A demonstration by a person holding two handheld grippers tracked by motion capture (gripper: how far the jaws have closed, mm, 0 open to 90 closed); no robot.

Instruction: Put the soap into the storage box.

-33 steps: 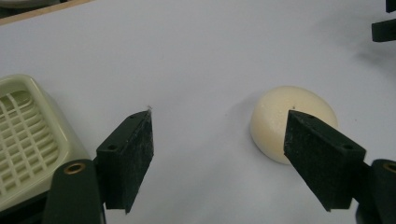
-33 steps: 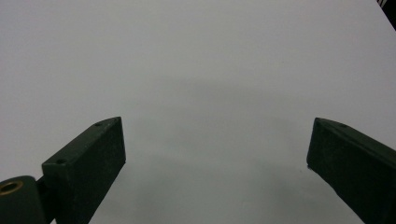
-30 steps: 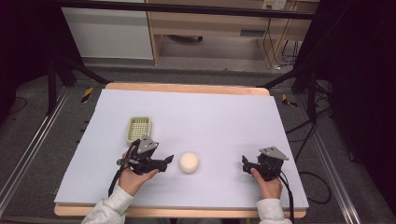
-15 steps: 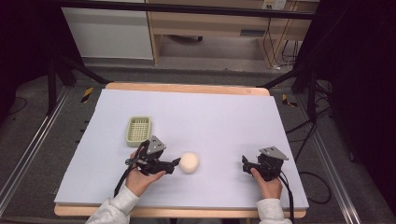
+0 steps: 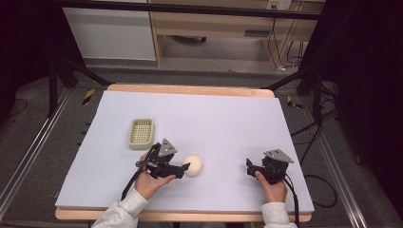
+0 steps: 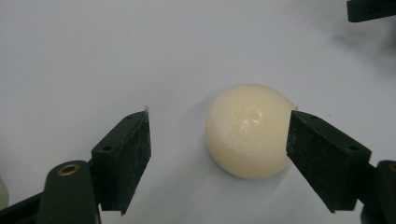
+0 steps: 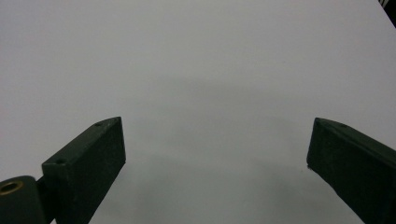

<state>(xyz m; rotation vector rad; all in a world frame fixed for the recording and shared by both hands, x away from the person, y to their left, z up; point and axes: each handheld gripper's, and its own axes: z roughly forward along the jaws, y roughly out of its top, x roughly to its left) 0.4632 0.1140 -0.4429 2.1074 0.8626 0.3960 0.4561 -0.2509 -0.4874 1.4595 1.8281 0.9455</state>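
Left gripper (image 6: 218, 140) fingers straddle the cream ball (image 6: 250, 129), contact unclear

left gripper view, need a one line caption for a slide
Left gripper open around a cream dome-shaped piece on the pale table, one of its fingers right beside it.

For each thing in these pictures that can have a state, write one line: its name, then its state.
left gripper: open, jaws either side of the ball.
right gripper: open, holding nothing.
cream ball: on the table, not clamped.
green basket: upright, holding nothing.
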